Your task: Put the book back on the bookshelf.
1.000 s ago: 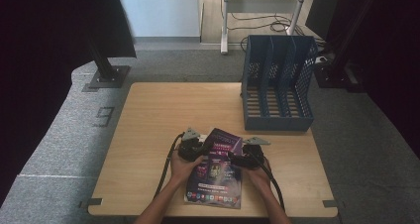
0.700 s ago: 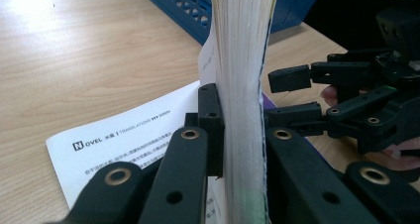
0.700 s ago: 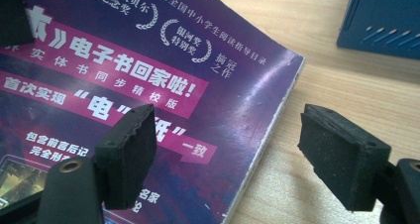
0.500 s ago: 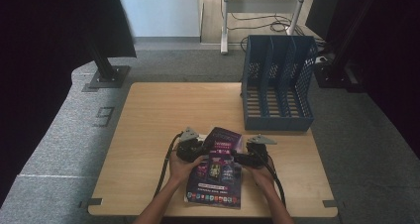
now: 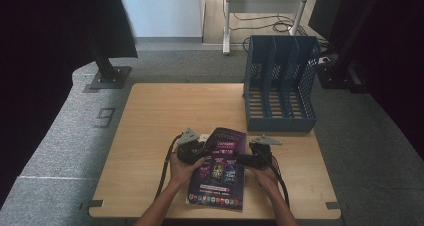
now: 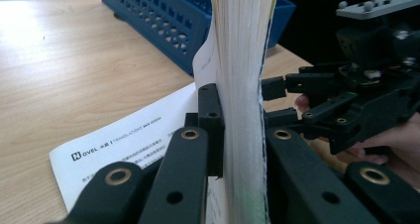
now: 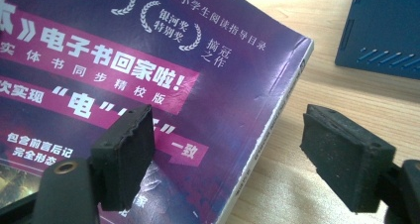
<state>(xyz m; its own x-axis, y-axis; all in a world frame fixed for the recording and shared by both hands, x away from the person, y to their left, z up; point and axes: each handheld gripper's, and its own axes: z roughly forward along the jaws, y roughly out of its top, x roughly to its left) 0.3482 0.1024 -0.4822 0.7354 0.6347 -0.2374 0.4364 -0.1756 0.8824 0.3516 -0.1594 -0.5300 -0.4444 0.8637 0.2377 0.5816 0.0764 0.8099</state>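
A thick purple-covered book (image 5: 220, 168) lies near the table's front edge, with its left side raised. My left gripper (image 5: 206, 147) is shut on that side. In the left gripper view the white page block (image 6: 242, 75) is pinched between the two black jaws of the left gripper (image 6: 240, 135). My right gripper (image 5: 244, 160) is at the book's right side, and it also shows farther off as the right gripper (image 6: 277, 87). In the right gripper view the right gripper (image 7: 233, 154) is open, its pads (image 7: 124, 149) straddling the book's edge (image 7: 277, 110) without touching it.
A blue slotted file rack (image 5: 280, 81) stands upright at the table's back right, close behind the book. A white printed leaf (image 6: 124, 149) lies on the wooden table (image 5: 165, 111) under the raised side. Both cables trail towards the front edge.
My left gripper has risen slightly and lifted the book's left side with it. The right gripper has hardly moved.
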